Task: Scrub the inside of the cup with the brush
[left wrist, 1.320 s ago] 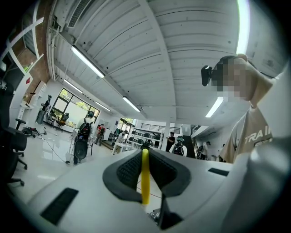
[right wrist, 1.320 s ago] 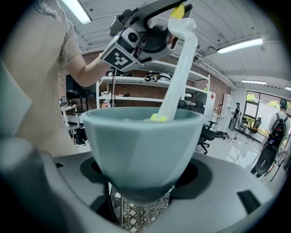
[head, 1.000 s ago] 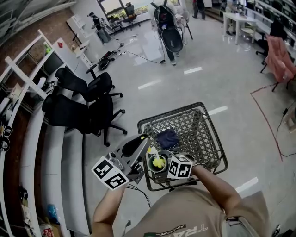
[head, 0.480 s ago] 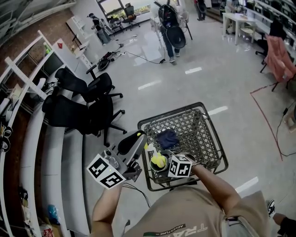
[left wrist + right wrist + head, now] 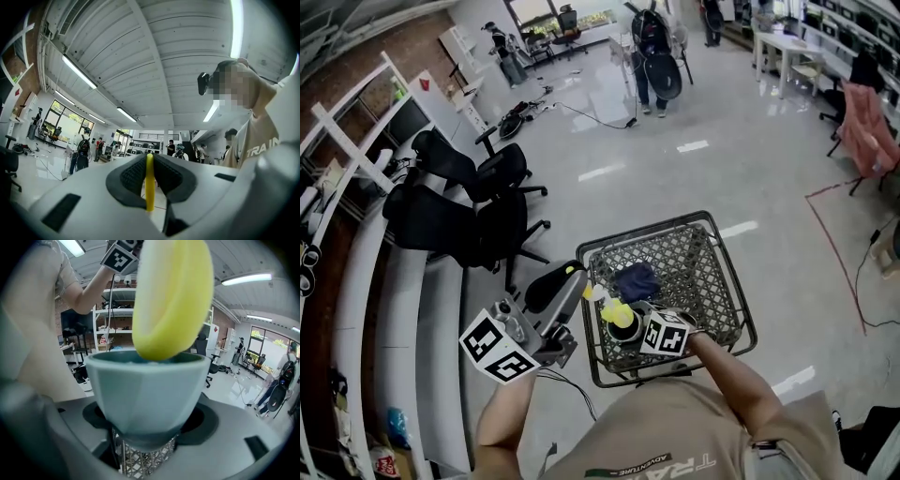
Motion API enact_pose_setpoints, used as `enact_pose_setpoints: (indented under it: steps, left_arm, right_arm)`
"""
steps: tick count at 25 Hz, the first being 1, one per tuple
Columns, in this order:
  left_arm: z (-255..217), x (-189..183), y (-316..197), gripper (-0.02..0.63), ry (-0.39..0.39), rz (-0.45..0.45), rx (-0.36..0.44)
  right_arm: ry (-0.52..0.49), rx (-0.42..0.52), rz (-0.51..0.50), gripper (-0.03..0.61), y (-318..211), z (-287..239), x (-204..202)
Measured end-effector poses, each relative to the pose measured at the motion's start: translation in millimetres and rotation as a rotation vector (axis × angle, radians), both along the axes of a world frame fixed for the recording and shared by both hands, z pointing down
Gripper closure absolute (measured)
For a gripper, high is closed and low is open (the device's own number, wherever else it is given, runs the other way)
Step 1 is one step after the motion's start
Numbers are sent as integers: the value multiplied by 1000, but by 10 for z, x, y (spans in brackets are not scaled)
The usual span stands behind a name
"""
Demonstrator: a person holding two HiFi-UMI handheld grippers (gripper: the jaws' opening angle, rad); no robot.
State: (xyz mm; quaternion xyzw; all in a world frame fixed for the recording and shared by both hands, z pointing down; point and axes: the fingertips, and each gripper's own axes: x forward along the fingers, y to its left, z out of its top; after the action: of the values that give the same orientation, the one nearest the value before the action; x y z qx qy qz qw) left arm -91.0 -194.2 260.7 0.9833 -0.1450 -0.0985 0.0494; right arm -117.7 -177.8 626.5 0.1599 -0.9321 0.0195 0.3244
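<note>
My right gripper (image 5: pixel 639 329) is shut on a pale teal cup (image 5: pixel 610 337) and holds it upright over the near end of the wire cart basket (image 5: pixel 712 281). In the right gripper view the cup (image 5: pixel 147 390) sits between the jaws of the right gripper (image 5: pixel 147 425). The brush's yellow sponge head (image 5: pixel 171 301) stands at the cup's rim, mostly above it. My left gripper (image 5: pixel 570 284) is shut on the brush's thin yellow handle (image 5: pixel 149 187), which shows edge-on between the dark pads of the left gripper (image 5: pixel 149 180). The sponge head (image 5: pixel 620 315) tilts down toward the cup.
A dark blue cloth (image 5: pixel 636 279) lies in the basket. Black office chairs (image 5: pixel 459 216) stand to the left beside a curved white counter (image 5: pixel 403 309). People (image 5: pixel 652 56) stand far off on the glossy floor. A red line (image 5: pixel 834 253) marks the floor at right.
The sponge head has risen from deep inside the cup to its rim. My left gripper has drawn back to the left. The right gripper and cup have barely moved.
</note>
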Motion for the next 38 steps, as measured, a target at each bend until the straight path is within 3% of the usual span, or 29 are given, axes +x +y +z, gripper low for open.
enact_pose_setpoints:
  steps: [12, 21, 28, 38]
  left_arm:
    - [270, -65, -62, 561, -29, 1, -42]
    - [356, -26, 40, 561, -39, 141, -40]
    - [333, 126, 372, 560, -37, 289, -5]
    - [-32, -37, 355, 560, 42, 259, 57]
  right_arm:
    - [-84, 69, -9, 195, -289, -555, -83]
    - [-89, 77, -118, 195, -185, -772, -213]
    - [-138, 26, -88, 195, -273, -752, -185]
    - [-24, 4, -74, 195, -254, -408, -14]
